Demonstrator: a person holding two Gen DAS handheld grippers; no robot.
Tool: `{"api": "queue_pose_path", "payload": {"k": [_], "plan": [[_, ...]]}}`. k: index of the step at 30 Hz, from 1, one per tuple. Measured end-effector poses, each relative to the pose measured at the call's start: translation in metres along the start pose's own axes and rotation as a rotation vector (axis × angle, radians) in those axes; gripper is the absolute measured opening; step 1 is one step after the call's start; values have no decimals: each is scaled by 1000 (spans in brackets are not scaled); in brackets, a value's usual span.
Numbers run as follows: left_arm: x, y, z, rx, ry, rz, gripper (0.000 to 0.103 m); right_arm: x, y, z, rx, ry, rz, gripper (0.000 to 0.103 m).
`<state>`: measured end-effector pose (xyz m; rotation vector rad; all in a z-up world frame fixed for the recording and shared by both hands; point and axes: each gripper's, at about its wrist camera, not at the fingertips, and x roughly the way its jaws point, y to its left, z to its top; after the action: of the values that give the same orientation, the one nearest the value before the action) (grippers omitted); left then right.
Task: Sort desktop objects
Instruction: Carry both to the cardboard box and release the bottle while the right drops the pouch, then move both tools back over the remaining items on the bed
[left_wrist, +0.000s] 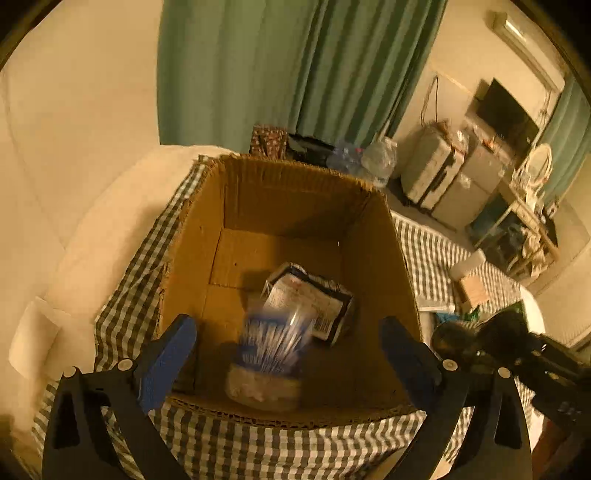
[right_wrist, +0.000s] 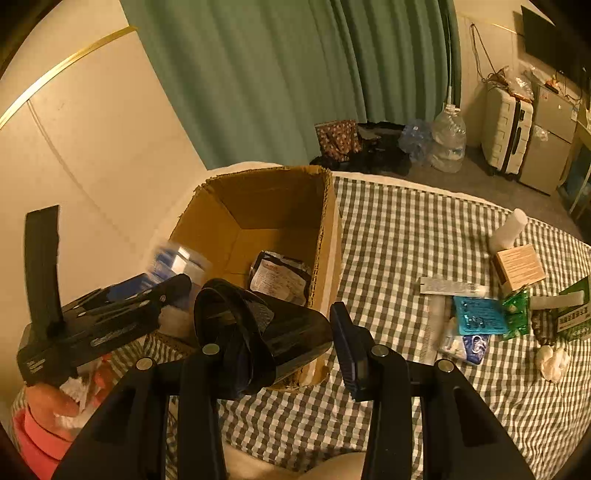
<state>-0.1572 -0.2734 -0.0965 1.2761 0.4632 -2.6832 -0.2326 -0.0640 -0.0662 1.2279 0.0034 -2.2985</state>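
Green curtains (right_wrist: 295, 74) hang behind a surface spread with a checked cloth (right_wrist: 388, 240), and on it stands an open cardboard box (left_wrist: 295, 206). From the left wrist view, the left gripper (left_wrist: 288, 350) hangs over the box's near edge with its blue fingers (left_wrist: 166, 354) spread wide and nothing pressed between them. A blue-and-white pack (left_wrist: 271, 343) sits between them inside the box, so smeared by blur that its print cannot be read; its lower end looks pale and fluffy. Behind it on the box floor lies a dark packet (left_wrist: 314, 299) with a white label. From the right wrist view, the right gripper (right_wrist: 295, 332) is clamped on a black glossy thing (right_wrist: 258, 332) that looks like a curved shell, though what it is I cannot tell; it covers the gripper's left finger and the box's near corner. At the far right of the cloth lie a white tube (right_wrist: 508, 230), a small tan box (right_wrist: 521, 267), a teal packet (right_wrist: 480, 315) and a green sachet (right_wrist: 515, 312), some cut off by the frame edge. A sleeve in pink (right_wrist: 37, 432) shows at the lower left.
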Motion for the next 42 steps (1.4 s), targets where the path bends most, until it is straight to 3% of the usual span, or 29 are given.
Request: {"api": "queue_pose_path", "payload": {"k": [10,11,12,13,17,27,36,42], "plan": [[-8,19,-7,-35,6,51,102,21,20,11,-29,19,-27,41],[-9,20,-6,-37,5,51,102,22,23,13,-29,17,-26,46],[-11,22,-6,-41,5,49,102,24,25,14,-25,24,-23,68],[-13,24,-7,-47,4,44,102,25,27,16,-19,25,-26,83],[-12,25,-9,-59,24,40,102,3,21,12,6,-88,4,83],[-20,-19,-19,17,9,15,102,-38,-42,-6,165,-143,-44,83],[-34,-108,-40,141,2,-59,102,-92,-110,-52,260,-172,-186,83],[-37,-177,-70,248,-19,-92,103,-133,-153,-86,293,-179,-300,84]]}}
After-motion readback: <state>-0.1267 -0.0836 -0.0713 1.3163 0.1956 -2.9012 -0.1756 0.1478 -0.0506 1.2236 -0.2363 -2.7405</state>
